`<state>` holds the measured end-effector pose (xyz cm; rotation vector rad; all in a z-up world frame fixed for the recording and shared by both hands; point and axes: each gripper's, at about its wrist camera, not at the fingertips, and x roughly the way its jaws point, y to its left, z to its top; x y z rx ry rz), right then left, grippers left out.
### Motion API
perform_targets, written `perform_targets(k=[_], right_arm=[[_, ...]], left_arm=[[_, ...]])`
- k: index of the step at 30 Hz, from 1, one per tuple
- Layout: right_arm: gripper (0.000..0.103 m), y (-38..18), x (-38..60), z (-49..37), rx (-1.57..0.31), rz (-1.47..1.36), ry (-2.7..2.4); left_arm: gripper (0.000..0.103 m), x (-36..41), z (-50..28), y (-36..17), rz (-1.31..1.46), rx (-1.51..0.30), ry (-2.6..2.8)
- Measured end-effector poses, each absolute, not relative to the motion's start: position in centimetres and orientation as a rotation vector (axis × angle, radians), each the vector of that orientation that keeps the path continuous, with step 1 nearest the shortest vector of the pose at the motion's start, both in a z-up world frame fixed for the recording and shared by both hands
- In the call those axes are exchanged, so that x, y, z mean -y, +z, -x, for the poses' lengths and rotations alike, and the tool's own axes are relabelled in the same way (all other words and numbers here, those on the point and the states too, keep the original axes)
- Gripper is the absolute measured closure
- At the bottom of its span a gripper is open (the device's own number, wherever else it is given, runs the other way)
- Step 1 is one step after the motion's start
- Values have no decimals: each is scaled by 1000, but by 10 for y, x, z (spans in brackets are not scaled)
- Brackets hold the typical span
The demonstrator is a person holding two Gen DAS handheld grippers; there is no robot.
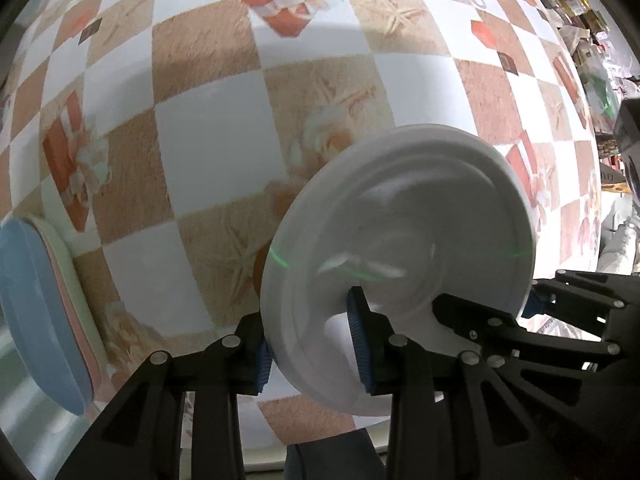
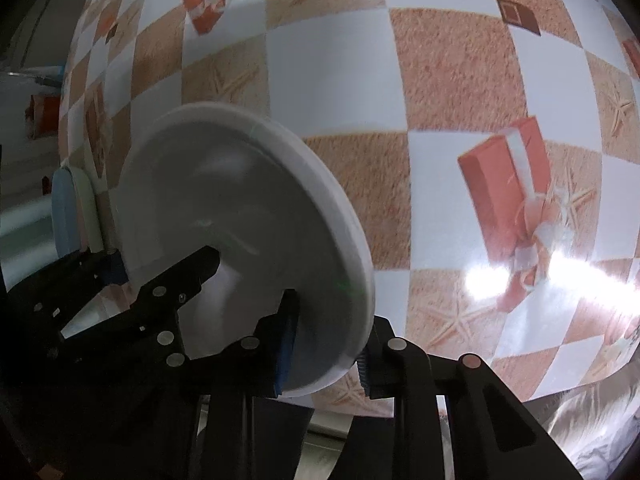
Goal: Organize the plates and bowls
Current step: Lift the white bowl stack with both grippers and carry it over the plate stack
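Plate [image 1: 400, 248], white, tilted above the checkered tablecloth [image 1: 208, 144], rim pinched by both left gripper [image 1: 312, 348] and right gripper [image 2: 324, 356]; stack of plates [image 1: 44, 312] lies well left, nearer the left gripper.

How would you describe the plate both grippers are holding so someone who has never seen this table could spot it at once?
Start at the checkered tablecloth printed with orange gift boxes and starfish. Above its near edge, the white plate is held between the left hand-held gripper and the right hand-held gripper, each clamped on its rim. Unlike the stacked blue, pink and pale green plates lying flat to the left, it is plain white and off the table.
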<state>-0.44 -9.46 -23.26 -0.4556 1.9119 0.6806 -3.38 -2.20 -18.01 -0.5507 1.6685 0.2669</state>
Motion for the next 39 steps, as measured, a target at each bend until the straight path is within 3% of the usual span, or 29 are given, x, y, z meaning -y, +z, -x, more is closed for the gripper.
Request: perform_targets(k=[12, 31, 39], right_arm=[[74, -230, 59, 67, -1945, 609, 759], [74, -172, -30, 128, -1777, 750, 913], [74, -162, -112, 146, -1723, 812, 1005]], left_arm=[[67, 9, 98, -171, 653, -1655, 353], [67, -73, 161, -109, 736, -1478, 525], [67, -120, 197, -94, 799, -1419, 665]])
